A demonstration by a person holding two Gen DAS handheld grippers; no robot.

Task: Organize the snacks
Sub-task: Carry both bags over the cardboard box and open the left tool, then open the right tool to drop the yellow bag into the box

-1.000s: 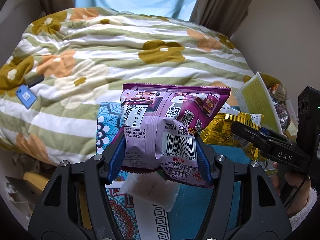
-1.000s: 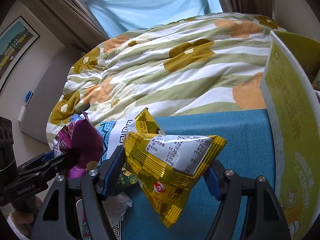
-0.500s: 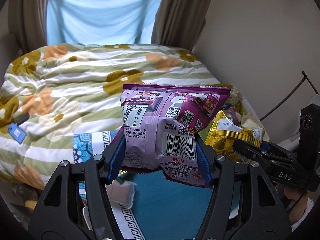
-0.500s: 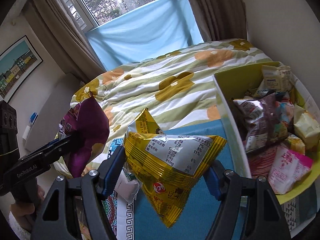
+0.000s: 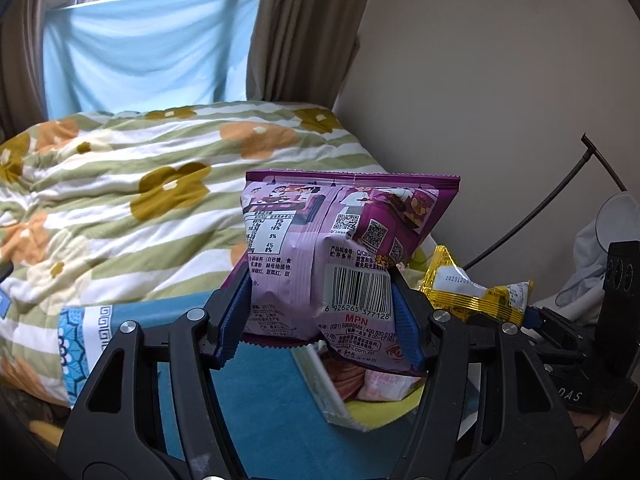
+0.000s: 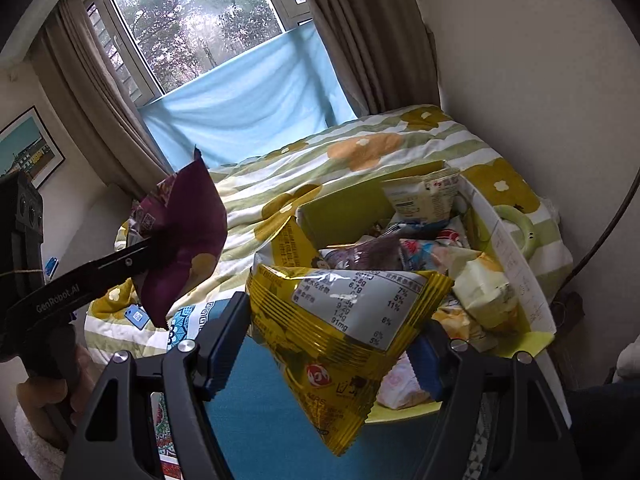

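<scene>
Two snack packets are off the surface right now, one in each of my claws. My left claw is clamped on the purple snack bag, its blue pads pressing the lower half from both sides, barcode side facing the camera. The bag hangs upright over the near-left corner of the yellow-green box. My right claw is closed around the yellow snack bag, nutrition label up, tilted with one corner pointing down. It sits just in front of the same box, above the teal cloth that covers the table.

From the right wrist view, the box lies to the right, and is already heaped with mixed packets: a white one at the far side, a dark one in the middle, a pale one at the right. The left claw shows there at left, the purple bag seen edge-on. Beyond the table lies the bed with its flowered quilt, then a light blue sheet under the window.
</scene>
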